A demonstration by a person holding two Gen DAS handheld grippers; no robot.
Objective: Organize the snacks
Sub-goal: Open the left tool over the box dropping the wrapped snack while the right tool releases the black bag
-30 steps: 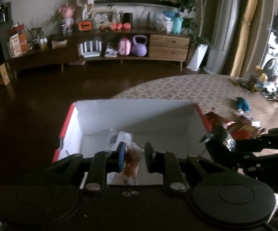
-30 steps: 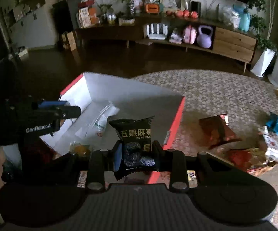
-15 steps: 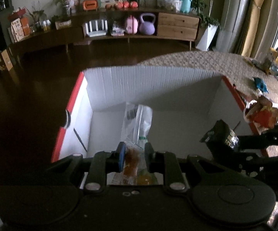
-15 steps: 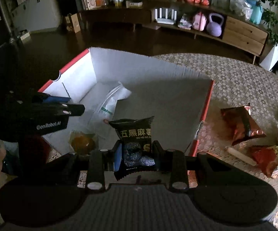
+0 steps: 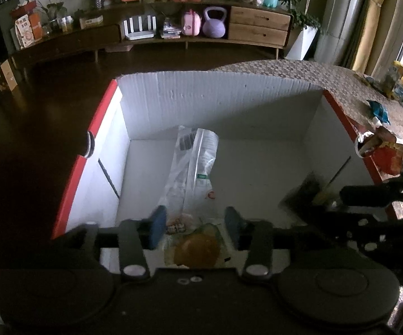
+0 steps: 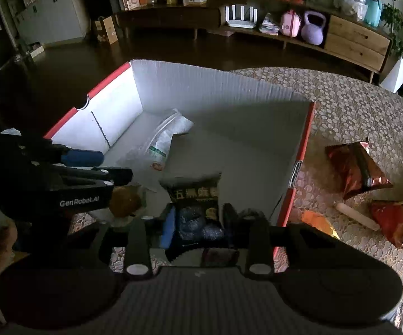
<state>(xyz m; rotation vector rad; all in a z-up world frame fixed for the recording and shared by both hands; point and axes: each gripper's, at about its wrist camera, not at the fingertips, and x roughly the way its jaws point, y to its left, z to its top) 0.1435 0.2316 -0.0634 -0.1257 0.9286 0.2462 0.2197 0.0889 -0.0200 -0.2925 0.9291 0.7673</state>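
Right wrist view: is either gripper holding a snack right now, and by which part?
Right gripper: jaws opening, black snack packet between them by its lower half, slipping free. Left gripper: jaws opening, clear of the orange pastry packet lying in the box.

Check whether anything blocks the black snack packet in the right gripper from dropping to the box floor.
Nothing visible does. The black snack packet sits between the opening jaws of the right gripper, inside the white cardboard box with red edges. The clear plastic bag and the orange snack pouch lie off to its left.
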